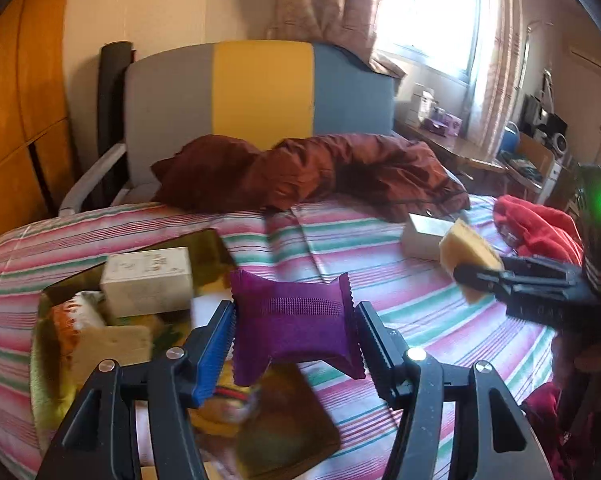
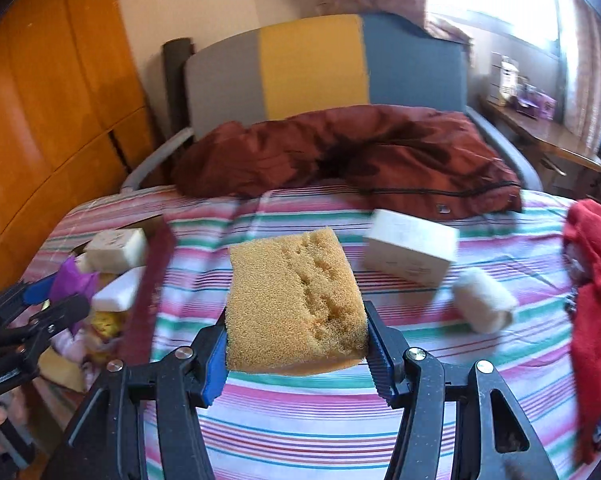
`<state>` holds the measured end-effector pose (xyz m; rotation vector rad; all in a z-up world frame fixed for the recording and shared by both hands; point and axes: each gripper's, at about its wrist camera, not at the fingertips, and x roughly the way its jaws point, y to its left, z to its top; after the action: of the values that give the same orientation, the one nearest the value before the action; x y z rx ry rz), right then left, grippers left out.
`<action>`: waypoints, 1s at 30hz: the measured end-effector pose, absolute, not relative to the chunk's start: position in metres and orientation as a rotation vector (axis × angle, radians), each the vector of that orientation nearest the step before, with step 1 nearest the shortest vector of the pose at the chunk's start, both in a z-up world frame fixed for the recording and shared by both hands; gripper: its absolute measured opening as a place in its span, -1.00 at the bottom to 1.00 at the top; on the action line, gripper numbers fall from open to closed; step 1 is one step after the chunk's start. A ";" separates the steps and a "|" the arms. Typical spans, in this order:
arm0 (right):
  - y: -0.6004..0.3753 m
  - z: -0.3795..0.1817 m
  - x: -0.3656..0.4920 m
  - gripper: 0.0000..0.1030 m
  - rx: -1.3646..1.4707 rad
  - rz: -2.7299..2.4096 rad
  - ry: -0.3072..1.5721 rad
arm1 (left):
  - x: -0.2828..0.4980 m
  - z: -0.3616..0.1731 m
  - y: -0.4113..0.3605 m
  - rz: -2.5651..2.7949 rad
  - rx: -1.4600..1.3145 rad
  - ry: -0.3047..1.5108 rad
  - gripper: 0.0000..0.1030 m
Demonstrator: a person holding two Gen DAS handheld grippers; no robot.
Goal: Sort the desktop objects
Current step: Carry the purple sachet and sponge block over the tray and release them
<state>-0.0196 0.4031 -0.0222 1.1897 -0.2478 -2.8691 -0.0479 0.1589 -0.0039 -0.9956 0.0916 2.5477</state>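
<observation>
While the left wrist view looks over a striped bedsheet (image 1: 340, 240), the left gripper (image 1: 296, 332) is clamped on a purple pouch (image 1: 296, 320), its pads pressing both crimped ends, and the pouch hangs above the near edge of a box (image 1: 204, 244) at the left. Only this view shows the box's inside well: a white carton (image 1: 146, 282) lies on top, with a pale sponge piece (image 1: 112, 344) below it. At the right edge the right gripper (image 1: 476, 276) shows from the side, pinching a sponge (image 1: 466, 250).

Seen from the right wrist, that sponge (image 2: 296, 300) fills the middle, squeezed between the right gripper's (image 2: 296, 344) pads above the sheet. This view alone shows a white roll (image 2: 484, 306) on the sheet, just beside a second carton (image 2: 412, 250), and a red garment (image 2: 596, 280) at the right. The left gripper (image 2: 56, 300) and pouch (image 2: 74, 280) appear small and blurred at the left, over the box.
</observation>
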 end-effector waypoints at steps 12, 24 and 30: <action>0.302 -0.022 -0.025 0.14 1.130 -2.678 -0.232 | -0.051 -0.001 0.093 2.645 -1.017 -0.021 0.21; 0.235 -0.022 -0.026 0.14 1.094 -2.561 -0.233 | -0.058 -0.004 0.019 2.680 -1.075 -0.201 0.21; 0.217 -0.026 -0.025 0.14 1.091 -2.521 -0.228 | -0.064 -0.009 -0.010 2.685 -1.105 -0.280 0.21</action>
<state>-0.0246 0.2165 -0.0261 1.0910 -0.2278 -2.5209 -0.0642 -0.0095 -0.0088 -1.1053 -0.2800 2.6848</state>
